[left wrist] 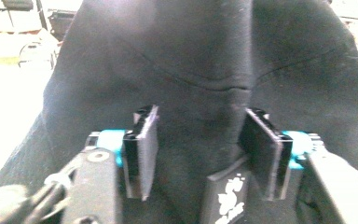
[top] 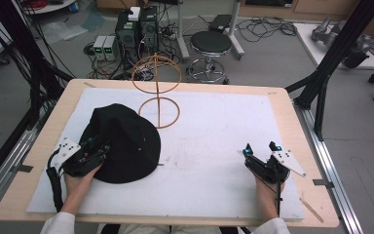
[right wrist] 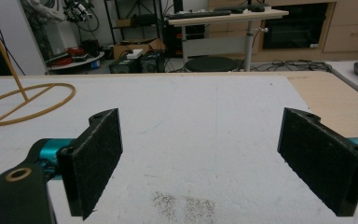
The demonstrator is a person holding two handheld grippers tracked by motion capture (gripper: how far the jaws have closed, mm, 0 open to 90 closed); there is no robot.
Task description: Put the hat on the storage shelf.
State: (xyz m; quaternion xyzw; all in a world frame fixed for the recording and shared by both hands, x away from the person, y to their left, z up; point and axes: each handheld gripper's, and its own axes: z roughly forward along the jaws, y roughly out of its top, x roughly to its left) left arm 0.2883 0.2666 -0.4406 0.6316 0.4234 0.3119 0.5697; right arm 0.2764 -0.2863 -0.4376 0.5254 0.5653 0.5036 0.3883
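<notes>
A black bucket hat lies crown up on the left part of the white mat. My left gripper sits at the hat's near left edge. In the left gripper view its jaws straddle a soft bulge of the hat's cloth; the pads stand partly apart and I see no firm pinch. My right gripper rests on the mat at the right. Its pads stand wide apart with only bare mat between them, so the right gripper is open.
A yellow wire stand with an upper and a lower ring rises behind the hat, also at the far left as the stand's base ring. The wooden table borders the mat. A stool and computers stand beyond.
</notes>
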